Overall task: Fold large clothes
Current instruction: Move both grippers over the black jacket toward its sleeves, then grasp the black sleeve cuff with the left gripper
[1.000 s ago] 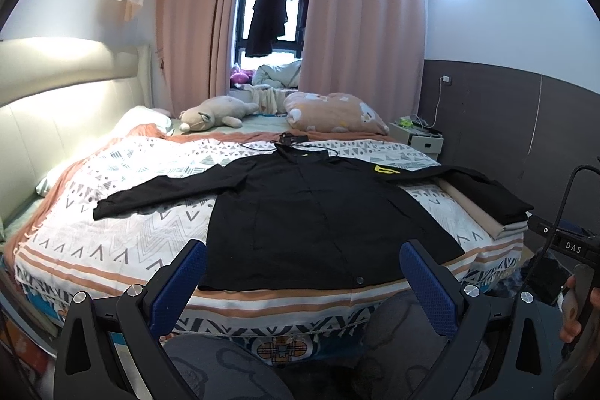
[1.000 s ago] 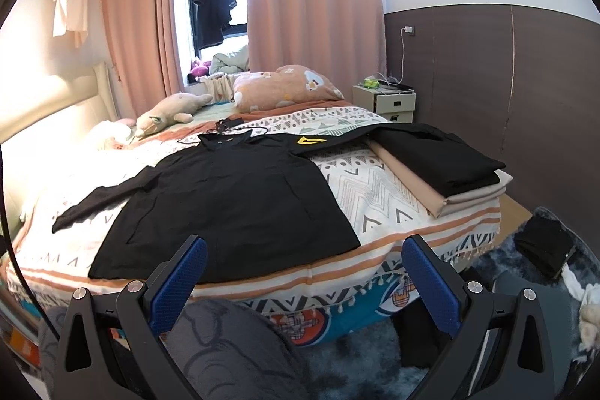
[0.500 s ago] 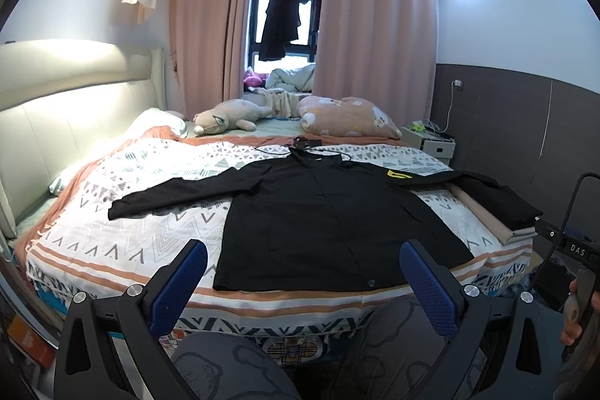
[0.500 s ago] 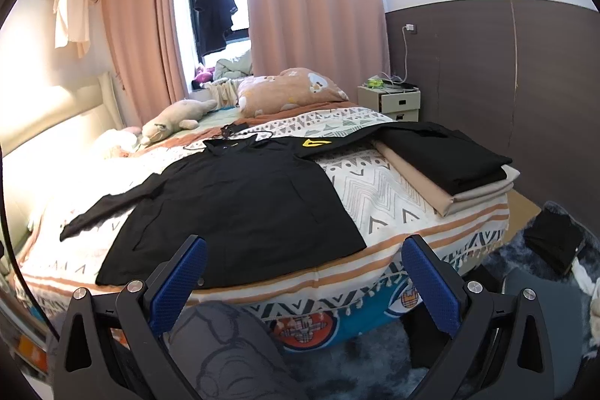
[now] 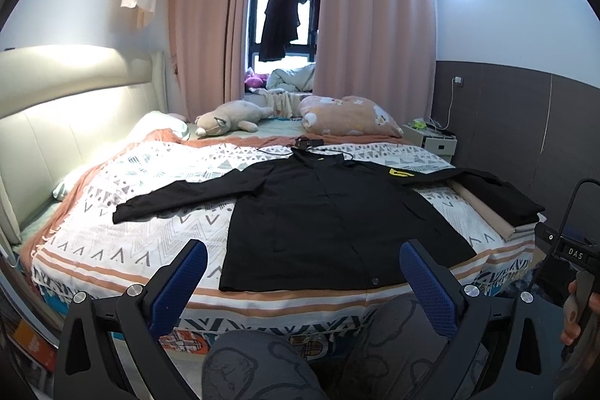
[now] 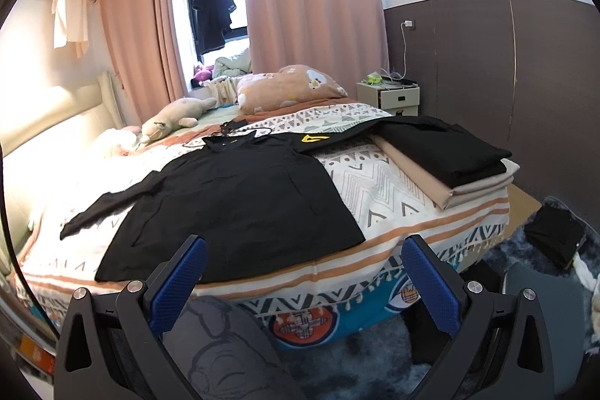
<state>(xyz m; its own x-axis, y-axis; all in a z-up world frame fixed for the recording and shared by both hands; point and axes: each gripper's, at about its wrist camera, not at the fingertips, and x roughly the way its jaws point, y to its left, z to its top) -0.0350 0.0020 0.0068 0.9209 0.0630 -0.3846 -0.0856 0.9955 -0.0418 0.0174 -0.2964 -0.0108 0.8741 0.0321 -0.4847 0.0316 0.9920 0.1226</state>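
A large black long-sleeved jacket lies spread flat on the patterned bedspread, sleeves out to both sides, a yellow emblem on its right shoulder. My left gripper is open with nothing between its blue pads, held short of the bed's near edge, below the jacket's hem. My right gripper is open too and empty, in front of the bed's edge beside the hem's right corner. The right gripper's handle and a hand show at the left wrist view's right edge.
A stack of folded black and beige clothes sits on the bed's right side. A plush toy, a pillow and a black cable lie at the far side. A person's knees are below the grippers. A nightstand stands right.
Both cameras have tilted upward a little, so the bed and jacket sit lower in view. The jacket has not moved and both grippers stay open.
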